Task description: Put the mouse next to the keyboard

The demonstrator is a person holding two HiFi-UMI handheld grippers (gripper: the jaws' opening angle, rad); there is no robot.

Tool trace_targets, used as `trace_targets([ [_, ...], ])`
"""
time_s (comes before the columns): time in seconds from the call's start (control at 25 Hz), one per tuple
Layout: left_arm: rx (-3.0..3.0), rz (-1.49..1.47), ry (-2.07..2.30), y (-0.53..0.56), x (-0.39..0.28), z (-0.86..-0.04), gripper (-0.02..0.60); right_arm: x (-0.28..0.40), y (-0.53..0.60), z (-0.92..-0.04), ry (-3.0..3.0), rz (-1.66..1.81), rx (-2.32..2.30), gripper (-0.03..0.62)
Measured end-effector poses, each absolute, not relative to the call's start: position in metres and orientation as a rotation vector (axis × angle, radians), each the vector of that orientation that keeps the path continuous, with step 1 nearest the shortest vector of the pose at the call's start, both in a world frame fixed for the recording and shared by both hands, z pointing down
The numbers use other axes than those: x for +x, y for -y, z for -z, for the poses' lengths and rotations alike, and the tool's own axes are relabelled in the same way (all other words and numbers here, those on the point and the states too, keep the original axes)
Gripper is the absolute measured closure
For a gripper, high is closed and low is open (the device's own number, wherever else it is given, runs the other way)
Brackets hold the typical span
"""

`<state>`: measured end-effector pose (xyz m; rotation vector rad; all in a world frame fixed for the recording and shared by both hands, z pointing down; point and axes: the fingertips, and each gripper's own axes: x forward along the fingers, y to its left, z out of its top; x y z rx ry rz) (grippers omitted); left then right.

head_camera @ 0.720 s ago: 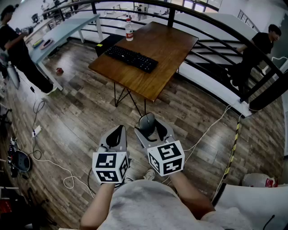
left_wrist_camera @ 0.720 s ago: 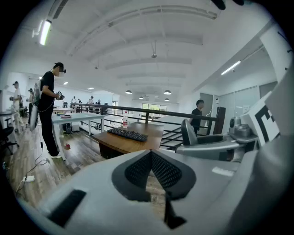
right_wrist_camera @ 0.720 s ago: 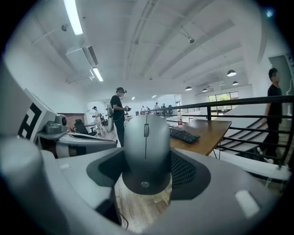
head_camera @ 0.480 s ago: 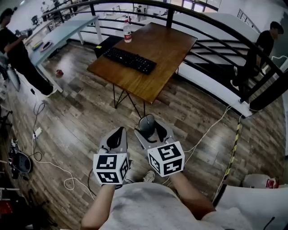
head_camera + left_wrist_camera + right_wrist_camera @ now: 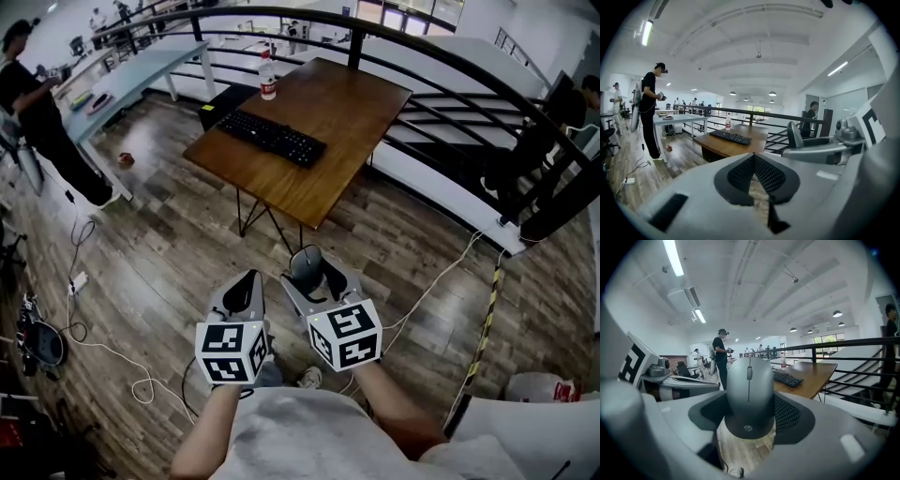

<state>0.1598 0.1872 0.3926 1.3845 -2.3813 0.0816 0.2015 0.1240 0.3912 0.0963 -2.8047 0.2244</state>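
Observation:
My right gripper (image 5: 313, 269) is shut on a grey computer mouse (image 5: 749, 394), which stands nose-up between its jaws; the same mouse (image 5: 306, 265) shows in the head view below the table. The left gripper (image 5: 246, 289) hangs beside it, shut with nothing in it, its pads (image 5: 753, 171) meeting at the tips. A black keyboard (image 5: 272, 137) lies on the left part of a brown wooden table (image 5: 347, 112), well ahead of both grippers. In the right gripper view the keyboard (image 5: 787, 378) appears behind the mouse on the right.
A plastic bottle (image 5: 268, 75) stands on the table's far left corner. A black railing (image 5: 487, 89) curves behind and to the right of the table. People stand at the left (image 5: 37, 122) and far right (image 5: 553, 131). White cables (image 5: 94, 337) trail over the wood floor.
The table and keyboard have shifted slightly down and nearer in the head view. Both grippers keep their places, the mouse still held.

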Motion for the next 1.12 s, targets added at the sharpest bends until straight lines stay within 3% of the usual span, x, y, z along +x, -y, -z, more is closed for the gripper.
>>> trace_targets([
  [0.36, 1.420, -0.052, 2.363, -0.172, 0.116, -0.401, 0.586, 0.160, -0.113, -0.402, 2.782, -0.202, 0.118, 0.292],
  [1.12, 1.562, -0.055, 2.200, -0.121, -0.073, -0.426, 0.586, -0.030, -0.079, -0.425, 2.709, -0.239, 0.267, 0.293],
])
